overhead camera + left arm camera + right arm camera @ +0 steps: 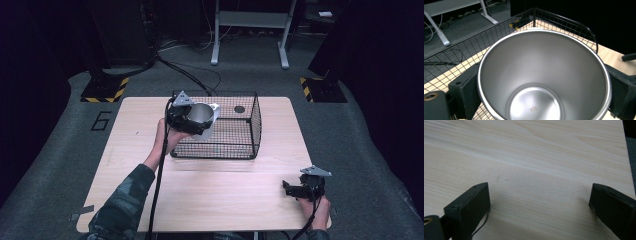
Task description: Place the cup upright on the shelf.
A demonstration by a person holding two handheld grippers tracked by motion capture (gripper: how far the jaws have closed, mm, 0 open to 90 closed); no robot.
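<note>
My left gripper (192,120) is shut on a steel cup (201,118), held tilted over the near left corner of a black wire basket (240,145). In the left gripper view the cup (544,75) is seen from its open mouth, empty, with the jaws pressed on both of its sides and the basket's rim (564,23) behind it. My right gripper (296,188) rests low at the table's near right corner. Its jaws stand wide apart with nothing between them, and the right gripper (539,205) hovers over bare wood.
The basket stands at the back middle of the wooden table (225,195); a small dark round thing (239,109) lies on its floor. Beyond the table are a white desk frame (250,30), cables on the carpet and yellow-black striped bases (107,89).
</note>
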